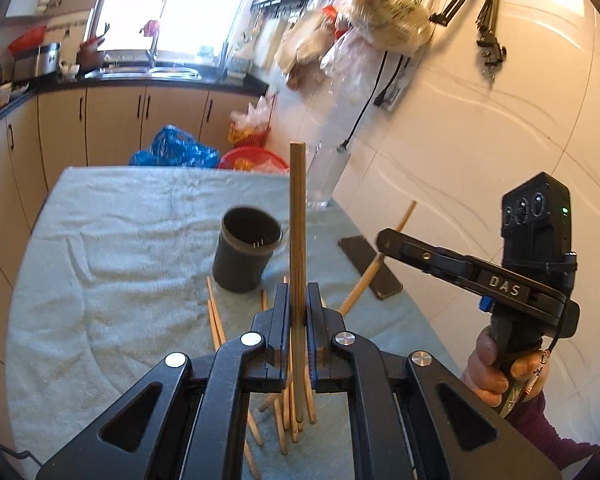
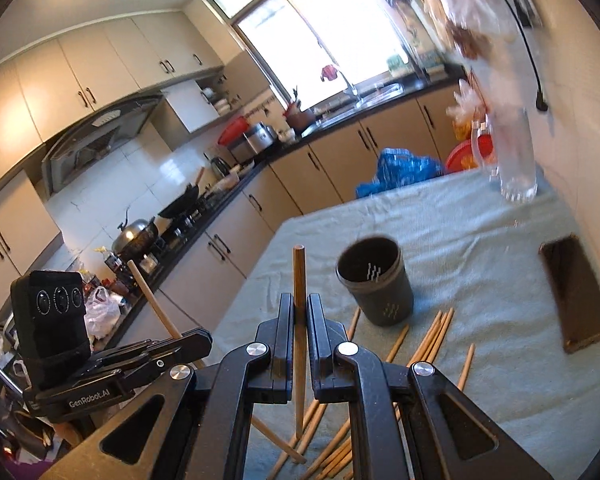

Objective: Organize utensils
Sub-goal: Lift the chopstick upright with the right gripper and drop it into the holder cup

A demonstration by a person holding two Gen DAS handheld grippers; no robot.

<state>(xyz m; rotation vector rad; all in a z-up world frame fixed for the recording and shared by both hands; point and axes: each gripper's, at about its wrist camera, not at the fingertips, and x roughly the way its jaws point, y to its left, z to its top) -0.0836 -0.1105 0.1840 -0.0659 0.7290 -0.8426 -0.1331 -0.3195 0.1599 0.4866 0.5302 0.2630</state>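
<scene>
In the left wrist view my left gripper (image 1: 298, 292) is shut on a wooden chopstick (image 1: 298, 208) that stands upright between its jaws, above several loose chopsticks (image 1: 216, 320) on the towel. A dark cup (image 1: 248, 254) stands open and upright just beyond, slightly left. To the right, a hand holds my right gripper (image 1: 384, 240), with a slanted chopstick (image 1: 360, 288) in it. In the right wrist view my right gripper (image 2: 299, 300) is shut on its chopstick (image 2: 299, 272), and the cup (image 2: 376, 284) is ahead to the right. My left gripper (image 2: 204, 338) appears at lower left with its chopstick (image 2: 156, 304).
A pale green towel (image 1: 120, 240) covers the table. A dark phone (image 2: 576, 292) lies near the wall side, and a clear glass (image 2: 516, 160) stands at the far corner. More loose chopsticks (image 2: 432, 336) lie fanned in front of the cup. Kitchen counters run behind.
</scene>
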